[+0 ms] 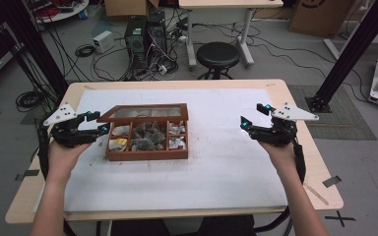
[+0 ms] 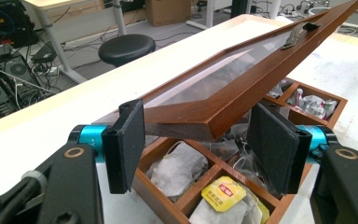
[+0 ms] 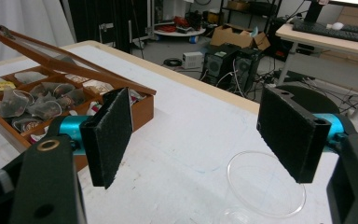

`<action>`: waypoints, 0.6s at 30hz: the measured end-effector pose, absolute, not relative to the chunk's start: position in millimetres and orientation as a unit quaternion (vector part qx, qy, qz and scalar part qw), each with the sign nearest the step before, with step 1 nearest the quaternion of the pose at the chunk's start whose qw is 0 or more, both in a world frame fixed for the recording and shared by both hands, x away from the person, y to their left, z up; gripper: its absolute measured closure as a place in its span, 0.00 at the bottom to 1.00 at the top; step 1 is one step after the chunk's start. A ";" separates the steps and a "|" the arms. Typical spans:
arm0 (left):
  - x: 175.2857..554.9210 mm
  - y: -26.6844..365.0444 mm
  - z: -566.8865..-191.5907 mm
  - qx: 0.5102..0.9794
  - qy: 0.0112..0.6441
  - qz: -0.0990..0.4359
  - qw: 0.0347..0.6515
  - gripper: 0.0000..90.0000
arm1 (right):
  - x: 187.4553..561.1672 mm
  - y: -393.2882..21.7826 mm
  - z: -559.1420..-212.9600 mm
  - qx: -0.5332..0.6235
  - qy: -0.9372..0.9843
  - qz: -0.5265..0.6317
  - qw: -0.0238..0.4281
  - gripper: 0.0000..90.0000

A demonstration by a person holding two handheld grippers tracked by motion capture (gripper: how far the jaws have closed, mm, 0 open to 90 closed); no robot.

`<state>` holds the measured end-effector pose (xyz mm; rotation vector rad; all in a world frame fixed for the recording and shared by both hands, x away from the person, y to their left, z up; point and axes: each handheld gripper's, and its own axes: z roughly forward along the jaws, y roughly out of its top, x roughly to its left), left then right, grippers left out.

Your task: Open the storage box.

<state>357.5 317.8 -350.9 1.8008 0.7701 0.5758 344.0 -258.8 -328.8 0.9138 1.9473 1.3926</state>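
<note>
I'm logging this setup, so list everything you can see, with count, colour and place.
Table: one, light wood edge with a white top, centre.
Tea box: one, brown wood, six compartments, left of centre.
Lid: one, brown frame with a clear pane, tilted up over the box.
Tea bags: many, mostly pale, one yellow, in the compartments.
Cup: one, clear, on the table beneath the right tongs.
Stool: one, black, beyond the table.
Computer towers: two, black, on the floor.
Left tongs: black, open around the lid's corner.
Right tongs: black, open, empty.
</note>
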 end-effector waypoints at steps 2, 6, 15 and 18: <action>358.2 318.1 -350.4 0.750 0.320 0.241 0.527 0.41 | 344.1 -259.1 -328.7 0.341 0.728 0.521 0.287 0.30; 362.0 318.7 -346.8 0.748 0.320 0.239 0.531 0.41 | 344.0 -259.6 -328.4 0.343 0.728 0.521 0.285 0.30; 372.5 318.9 -333.9 0.745 0.320 0.238 0.535 0.41 | 344.3 -259.8 -328.4 0.343 0.727 0.523 0.284 0.30; 377.6 318.4 -326.8 0.748 0.321 0.236 0.531 0.41 | 344.5 -260.5 -328.3 0.342 0.726 0.523 0.286 0.30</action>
